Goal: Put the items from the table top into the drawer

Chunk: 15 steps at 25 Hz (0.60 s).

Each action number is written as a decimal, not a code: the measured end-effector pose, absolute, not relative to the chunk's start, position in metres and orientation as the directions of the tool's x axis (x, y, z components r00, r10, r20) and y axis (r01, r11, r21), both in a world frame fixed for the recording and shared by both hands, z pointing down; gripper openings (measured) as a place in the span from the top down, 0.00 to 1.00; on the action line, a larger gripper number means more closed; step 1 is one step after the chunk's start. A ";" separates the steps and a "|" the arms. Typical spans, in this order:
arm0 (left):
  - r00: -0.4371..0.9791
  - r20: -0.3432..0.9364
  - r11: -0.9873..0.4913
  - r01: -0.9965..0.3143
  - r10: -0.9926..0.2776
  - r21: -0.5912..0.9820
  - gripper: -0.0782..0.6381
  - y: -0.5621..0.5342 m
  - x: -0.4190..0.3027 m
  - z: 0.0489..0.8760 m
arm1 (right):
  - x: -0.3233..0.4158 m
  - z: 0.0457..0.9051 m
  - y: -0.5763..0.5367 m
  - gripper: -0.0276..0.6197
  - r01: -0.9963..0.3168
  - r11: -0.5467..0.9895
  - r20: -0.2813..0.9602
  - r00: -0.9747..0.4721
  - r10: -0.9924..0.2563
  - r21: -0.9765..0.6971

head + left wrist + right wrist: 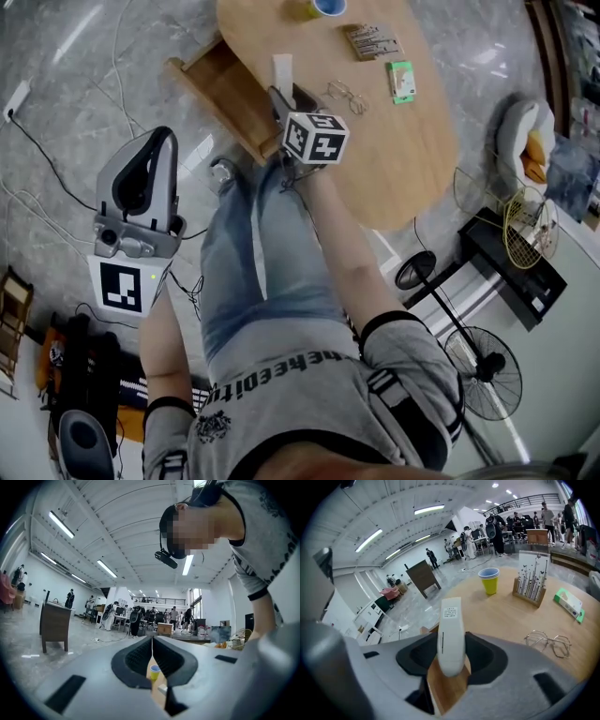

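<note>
My right gripper (pixel 283 94) is shut on a white remote-like device (pixel 282 70), held at the table's left edge above the open wooden drawer (pixel 225 94). In the right gripper view the device (pixel 450 634) stands up between the dark pads (pixel 483 656). On the round wooden table (pixel 412 150) lie wire glasses (pixel 347 96), a green box (pixel 401 81), a card stand (pixel 372 40) and a yellow cup (pixel 326 7). My left gripper (pixel 161 141) hangs at the lower left over the floor. Its jaws (pixel 152 644) are closed together with nothing between them.
The person's legs in jeans (pixel 262 262) stand between the two grippers. A floor fan (pixel 483 370), a wire basket (pixel 530 225) and a black rack (pixel 511 272) are to the right of the table. Cables (pixel 56 159) run over the grey floor at the left.
</note>
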<state>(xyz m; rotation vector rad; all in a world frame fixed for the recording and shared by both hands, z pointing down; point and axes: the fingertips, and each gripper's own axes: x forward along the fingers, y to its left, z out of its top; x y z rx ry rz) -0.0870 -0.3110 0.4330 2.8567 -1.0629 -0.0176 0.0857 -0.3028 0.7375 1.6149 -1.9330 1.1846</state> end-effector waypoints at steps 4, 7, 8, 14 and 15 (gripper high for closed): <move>0.755 0.014 -0.752 -0.653 -0.655 0.088 0.87 -0.303 -0.098 0.434 | 0.057 0.746 -0.291 0.67 -0.923 0.065 0.721 -0.338 -0.605 -0.379; 0.746 0.012 -0.742 -0.665 -0.666 0.090 0.87 -0.297 -0.108 0.437 | 0.038 0.757 -0.282 0.67 -0.922 0.110 0.735 -0.364 -0.573 -0.371; 0.742 0.014 -0.738 -0.669 -0.671 0.090 0.87 -0.295 -0.111 0.439 | 0.032 0.762 -0.280 0.67 -0.922 0.123 0.740 -0.370 -0.561 -0.367; 0.714 0.022 -0.709 -0.698 -0.700 0.102 0.87 -0.288 -0.136 0.451 | 0.007 0.789 -0.272 0.67 -0.921 0.175 0.776 -0.388 -0.498 -0.348; 0.709 0.023 -0.703 -0.703 -0.705 0.105 0.87 -0.287 -0.140 0.453 | 0.004 0.794 -0.271 0.67 -0.921 0.179 0.782 -0.388 -0.487 -0.346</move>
